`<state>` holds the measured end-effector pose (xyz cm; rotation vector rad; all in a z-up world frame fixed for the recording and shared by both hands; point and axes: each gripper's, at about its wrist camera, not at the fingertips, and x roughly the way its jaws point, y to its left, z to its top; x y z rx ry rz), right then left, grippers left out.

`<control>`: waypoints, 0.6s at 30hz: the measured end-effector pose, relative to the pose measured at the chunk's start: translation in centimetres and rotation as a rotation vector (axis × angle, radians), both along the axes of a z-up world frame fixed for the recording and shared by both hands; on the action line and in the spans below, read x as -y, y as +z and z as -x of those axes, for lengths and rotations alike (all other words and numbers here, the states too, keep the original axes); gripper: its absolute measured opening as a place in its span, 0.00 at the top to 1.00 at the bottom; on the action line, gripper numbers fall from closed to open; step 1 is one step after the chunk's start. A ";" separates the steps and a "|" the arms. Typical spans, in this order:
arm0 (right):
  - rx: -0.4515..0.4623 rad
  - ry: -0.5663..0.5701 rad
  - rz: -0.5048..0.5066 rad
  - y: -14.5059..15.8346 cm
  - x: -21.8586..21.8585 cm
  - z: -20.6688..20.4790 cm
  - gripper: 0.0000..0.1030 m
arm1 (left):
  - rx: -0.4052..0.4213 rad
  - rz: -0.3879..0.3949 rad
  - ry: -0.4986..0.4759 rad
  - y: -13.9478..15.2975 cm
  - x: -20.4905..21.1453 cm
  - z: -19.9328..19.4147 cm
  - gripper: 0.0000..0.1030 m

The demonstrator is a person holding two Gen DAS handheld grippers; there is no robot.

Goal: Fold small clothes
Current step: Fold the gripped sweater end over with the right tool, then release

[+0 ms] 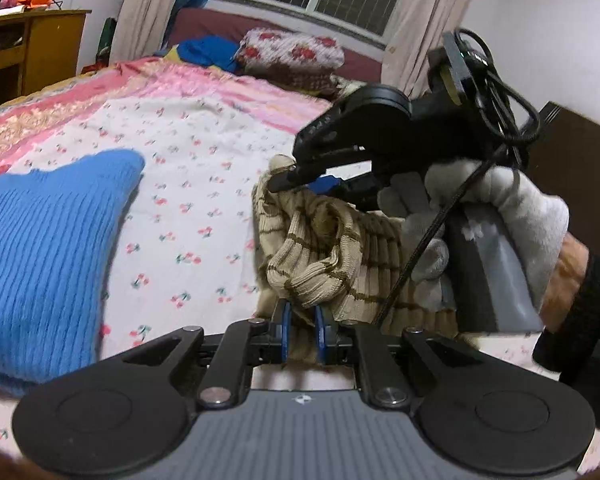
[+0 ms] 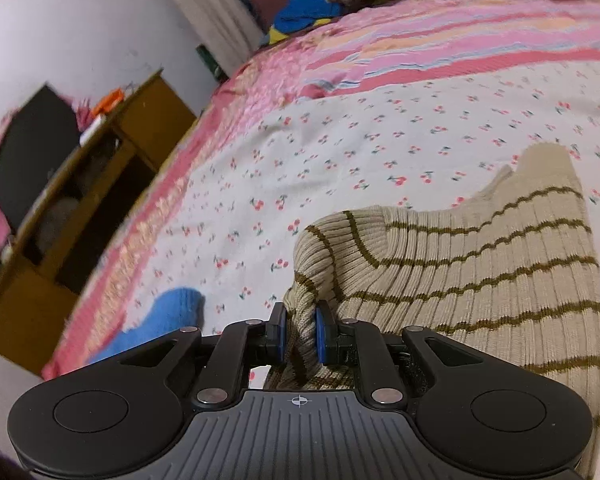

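At the bottom middle of both views, the beige ribbed knit top with brown stripes [image 2: 480,272] is pinched in both claws. The left gripper [image 1: 302,334] and right gripper [image 2: 298,334] each squeeze its bunched cloth. It hangs crumpled over the cherry-print bedsheet [image 1: 188,168], so the folding looks barely begun. A blue knit garment [image 1: 40,248] lies at the left.

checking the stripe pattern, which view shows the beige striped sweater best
The right wrist view: the beige striped sweater spreads wide there, stripes clear. The left wrist view shows it bunched and partly hidden by the right gripper.
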<state>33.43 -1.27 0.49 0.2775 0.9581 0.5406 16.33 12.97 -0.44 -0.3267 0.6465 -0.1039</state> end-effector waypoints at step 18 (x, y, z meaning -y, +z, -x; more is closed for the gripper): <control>0.109 0.006 -0.078 6.0 6.7 4.1 0.70 | 0.059 -0.107 -0.071 3.5 2.9 -2.1 0.65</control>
